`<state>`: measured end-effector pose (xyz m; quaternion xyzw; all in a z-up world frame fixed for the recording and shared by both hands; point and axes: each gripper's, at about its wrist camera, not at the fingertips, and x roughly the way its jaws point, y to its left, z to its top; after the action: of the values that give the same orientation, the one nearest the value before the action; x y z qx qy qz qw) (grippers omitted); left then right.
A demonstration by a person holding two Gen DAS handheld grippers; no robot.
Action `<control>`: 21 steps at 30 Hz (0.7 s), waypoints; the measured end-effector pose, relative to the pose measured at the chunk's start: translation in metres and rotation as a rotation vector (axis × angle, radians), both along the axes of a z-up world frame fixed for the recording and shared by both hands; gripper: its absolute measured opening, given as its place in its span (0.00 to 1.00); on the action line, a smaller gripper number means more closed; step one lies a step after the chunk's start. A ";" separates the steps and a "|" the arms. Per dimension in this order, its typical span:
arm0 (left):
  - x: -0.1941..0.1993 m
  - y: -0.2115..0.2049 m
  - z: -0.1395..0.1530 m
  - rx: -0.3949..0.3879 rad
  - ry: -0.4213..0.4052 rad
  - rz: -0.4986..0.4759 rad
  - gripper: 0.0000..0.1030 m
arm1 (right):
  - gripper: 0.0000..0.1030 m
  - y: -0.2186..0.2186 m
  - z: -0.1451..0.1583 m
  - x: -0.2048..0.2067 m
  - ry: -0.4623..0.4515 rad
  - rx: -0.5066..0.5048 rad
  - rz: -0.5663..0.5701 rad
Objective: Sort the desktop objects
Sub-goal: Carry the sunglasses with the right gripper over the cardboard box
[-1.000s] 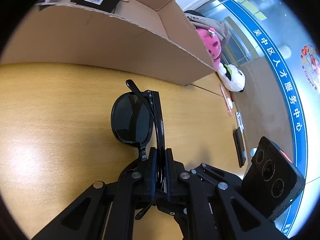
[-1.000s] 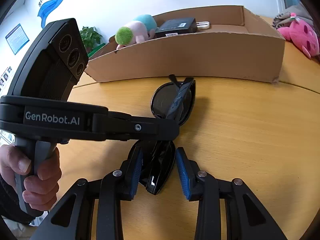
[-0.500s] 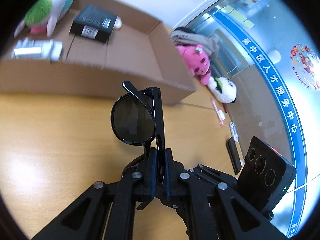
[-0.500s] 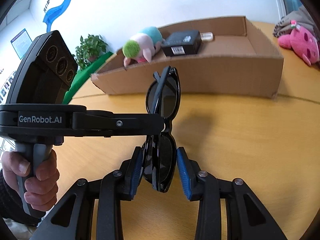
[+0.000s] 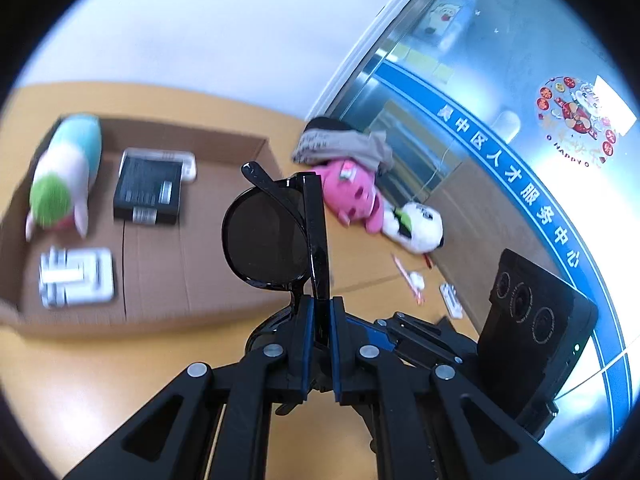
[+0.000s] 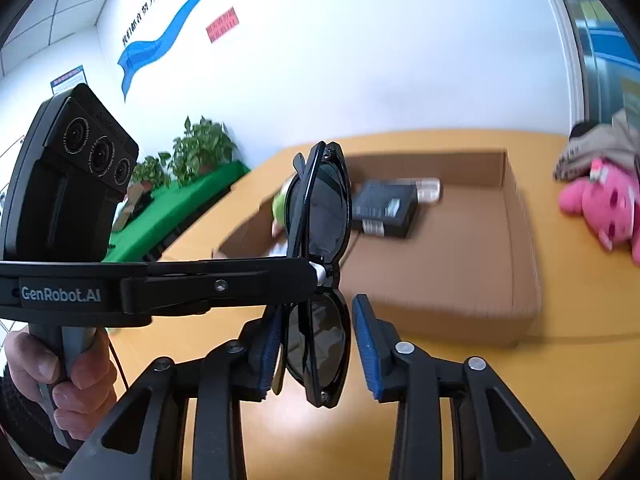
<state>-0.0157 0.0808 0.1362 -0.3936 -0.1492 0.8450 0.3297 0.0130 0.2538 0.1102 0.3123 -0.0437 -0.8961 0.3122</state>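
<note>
Left wrist view gives us the left tool (image 5: 319,312), its 2 blue-padded fingers pressed together on the bridge of the folded sunglasses (image 5: 276,232). We see the glasses lifted clear of the tabletop (image 5: 80,380), standing on end with their long axis running away from the tool; 1 dark lens faces left, and the folded temple tip sticks out at the top. Beyond them lies the cardboard box (image 5: 224,288), which holds a green-headed plush toy (image 5: 64,184), a black carton (image 5: 148,188) and a white packet (image 5: 74,276). Past the box on the tabletop, a pink plush (image 5: 352,196) lies beside a white plush (image 5: 418,226).

From the right wrist view we see the same sunglasses (image 6: 320,280) edge-on and upright, 1 lens above the other, the upper lens rising in front of the box (image 6: 460,280). The left tool (image 6: 320,270) reaches in level from the left and clamps them at the middle, a hand (image 6: 60,376) around its handle. The right tool (image 6: 318,348) brackets the lower lens, and its jaws are closing; the left pad (image 6: 270,340) is at the frame's edge, while the right pad (image 6: 366,340) stands apart from it.
</note>
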 end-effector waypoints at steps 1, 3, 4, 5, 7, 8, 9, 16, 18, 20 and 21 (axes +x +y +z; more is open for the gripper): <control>-0.005 0.001 0.006 0.000 0.007 -0.001 0.06 | 0.35 0.000 0.006 -0.004 0.015 0.006 -0.003; -0.018 0.004 0.018 0.002 0.018 -0.004 0.06 | 0.35 0.000 0.017 -0.017 0.033 0.010 -0.008; -0.026 0.006 0.024 0.000 0.024 -0.005 0.06 | 0.35 0.001 0.022 -0.025 0.037 0.004 -0.010; -0.031 0.007 0.029 0.000 0.028 -0.007 0.06 | 0.35 0.003 0.026 -0.032 0.037 -0.004 -0.010; -0.048 0.009 0.038 -0.002 0.036 -0.009 0.06 | 0.34 0.006 0.035 -0.050 0.039 -0.018 -0.011; -0.059 0.010 0.040 -0.007 0.040 -0.008 0.06 | 0.34 0.007 0.038 -0.057 0.039 -0.023 -0.011; -0.067 0.010 0.041 -0.009 0.041 -0.009 0.06 | 0.34 0.008 0.041 -0.068 0.036 -0.028 -0.011; -0.145 0.013 0.043 -0.014 0.027 -0.032 0.06 | 0.34 0.012 0.055 -0.132 0.013 -0.049 -0.029; -0.169 0.016 0.041 -0.014 0.013 -0.038 0.06 | 0.34 0.012 0.056 -0.155 -0.003 -0.044 -0.037; -0.189 0.020 0.038 -0.014 -0.001 -0.043 0.06 | 0.34 0.013 0.056 -0.176 -0.019 -0.039 -0.044; -0.201 0.022 0.035 -0.018 -0.008 -0.044 0.06 | 0.34 0.013 0.054 -0.189 -0.031 -0.038 -0.046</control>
<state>-0.2166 0.1026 0.1712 -0.4032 -0.1344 0.8372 0.3441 -0.1763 0.2673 0.1642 0.3191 -0.0728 -0.8972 0.2965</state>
